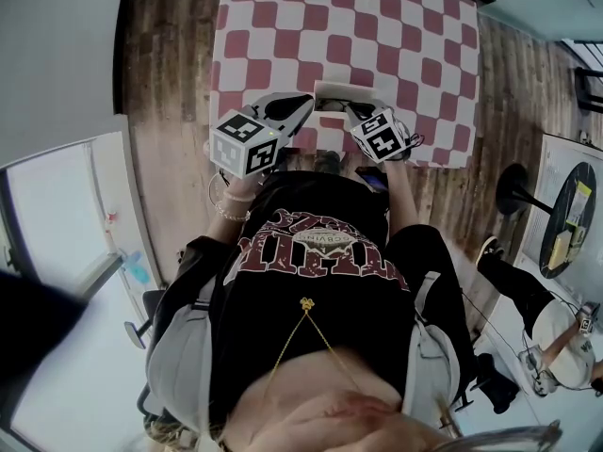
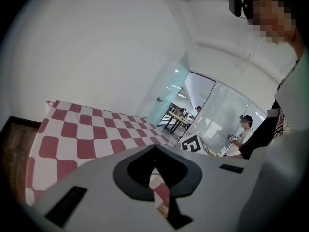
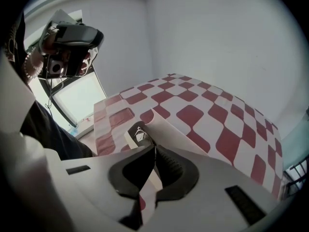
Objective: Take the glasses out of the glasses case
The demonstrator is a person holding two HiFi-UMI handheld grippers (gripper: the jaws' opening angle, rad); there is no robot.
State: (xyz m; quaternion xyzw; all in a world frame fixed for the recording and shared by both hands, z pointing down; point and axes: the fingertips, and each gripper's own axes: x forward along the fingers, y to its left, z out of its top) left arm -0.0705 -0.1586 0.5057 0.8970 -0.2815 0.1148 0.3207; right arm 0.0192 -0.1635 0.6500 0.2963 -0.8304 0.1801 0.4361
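The right gripper (image 3: 154,147) is clenched on the near edge of the open white glasses case (image 3: 181,134). Dark-framed glasses (image 3: 138,132) lie inside it, just beyond the tips. The left gripper (image 2: 154,148) is pressed together, empty, above the red-and-white checked tablecloth (image 2: 82,129).

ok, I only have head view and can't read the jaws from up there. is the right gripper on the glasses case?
Observer: In the right gripper view the right gripper has its tips together at the flap edge of the glasses case, with a thin pale strip between them. It looks pinched on it.
Operator: left?
Observer: The left gripper is shut, nothing between the tips, only checked tablecloth beyond.
Operator: glasses out?
Observer: No, the glasses sit in the case's open end, dark frame, metal hinge showing.
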